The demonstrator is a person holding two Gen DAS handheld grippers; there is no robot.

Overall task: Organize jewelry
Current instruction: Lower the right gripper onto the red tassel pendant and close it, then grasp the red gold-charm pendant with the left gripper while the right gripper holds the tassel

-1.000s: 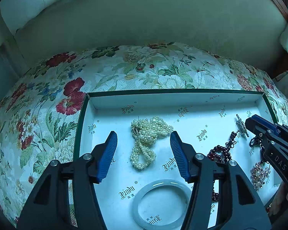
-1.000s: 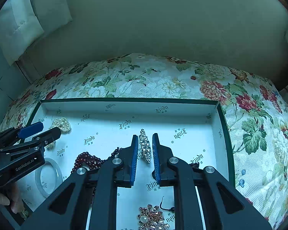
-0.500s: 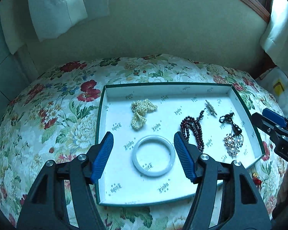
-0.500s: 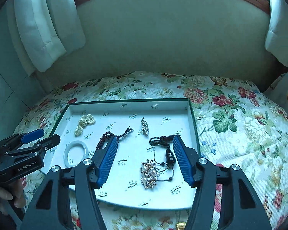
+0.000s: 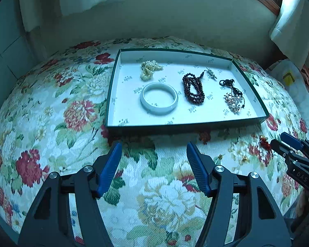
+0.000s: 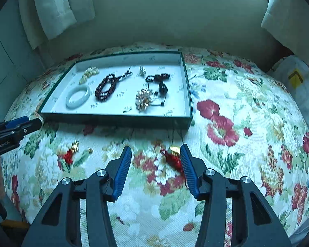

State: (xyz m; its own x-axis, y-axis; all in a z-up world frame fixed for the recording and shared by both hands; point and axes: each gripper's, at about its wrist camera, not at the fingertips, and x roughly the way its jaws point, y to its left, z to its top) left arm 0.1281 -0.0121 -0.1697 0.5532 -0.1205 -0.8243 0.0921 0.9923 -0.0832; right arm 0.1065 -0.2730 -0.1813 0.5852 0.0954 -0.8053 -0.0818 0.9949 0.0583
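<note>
A green-rimmed white tray (image 5: 251, 86) (image 6: 187, 94) sits on a floral cloth. It holds a pearl strand (image 5: 149, 70) (image 6: 89, 74), a pale jade bangle (image 5: 159, 98) (image 6: 77, 96), dark red beads (image 5: 192, 91) (image 6: 106, 87), a small crystal clip (image 5: 211, 73) (image 6: 142, 70), a black cord piece (image 5: 229, 83) (image 6: 159, 80) and a pearl brooch (image 5: 233, 101) (image 6: 143, 100). Two red tassel earrings with gold tops lie on the cloth in front of the tray (image 6: 70, 153) (image 6: 173, 156). My left gripper (image 5: 153, 160) (image 6: 22, 126) is open and empty. My right gripper (image 6: 155, 162) (image 5: 282, 143) is open and empty, with one earring by its right finger.
A pale wall and white curtains (image 6: 51, 10) stand behind the round floral table (image 6: 247, 123). A white bag with a yellow mark (image 6: 296, 80) lies at the far right, beyond the table's edge.
Both grippers have pulled back and up from inside the tray to the cloth in front of it. The right gripper let go of the crystal clip and opened.
</note>
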